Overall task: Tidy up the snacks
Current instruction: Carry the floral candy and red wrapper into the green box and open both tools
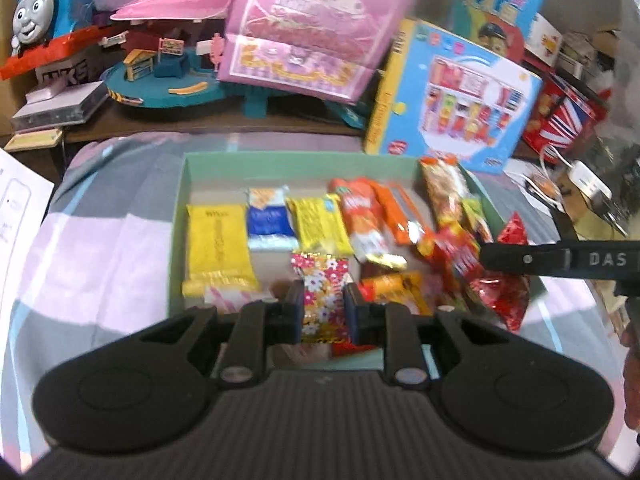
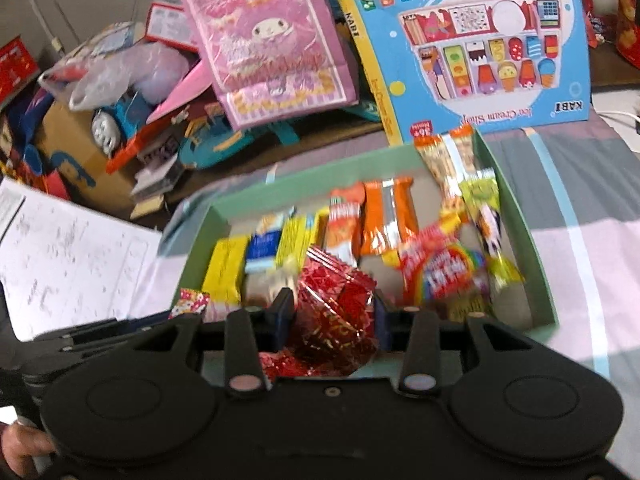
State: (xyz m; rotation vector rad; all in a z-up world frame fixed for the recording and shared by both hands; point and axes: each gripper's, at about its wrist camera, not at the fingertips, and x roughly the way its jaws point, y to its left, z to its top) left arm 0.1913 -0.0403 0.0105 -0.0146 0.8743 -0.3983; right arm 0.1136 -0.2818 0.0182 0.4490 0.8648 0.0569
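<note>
left tool [image 1: 322,304]: clenched on a flowered packet [image 1: 323,296], red and white with yellow blossoms, one blue pad against each long edge. the packet stands upright between the fingers, over the near part of the green box [image 1: 304,159].

right tool [image 2: 331,312]: clamped on a red foil bag [image 2: 338,312] with gold lettering. the bag bulges between the pads and spills out past them, toward the camera and ahead. in the left wrist view the same tool enters from the right as a black bar and the red bag [image 1: 502,294] hangs at the box's right rim.

green box, ahead of both tools, sits on a striped grey and pink sheet [image 1: 92,248]. inside it, beyond the left tool: a yellow packet [image 1: 218,242] farthest left, a blue and white packet [image 1: 269,216] next, another yellow one [image 1: 318,224], then orange wrappers [image 1: 394,212] to the right. ahead-right of the right tool: a rainbow-printed red candy bag [image 2: 440,268] and long snack sticks [image 2: 452,168] leaning on the far right wall.

behind the box: a pink character bag [image 2: 266,44], a blue toy carton [image 2: 480,48], a blue toy engine [image 1: 44,8]. white printed paper [image 2: 68,256] lies left of the box. frames blurred; small print unreadable.
</note>
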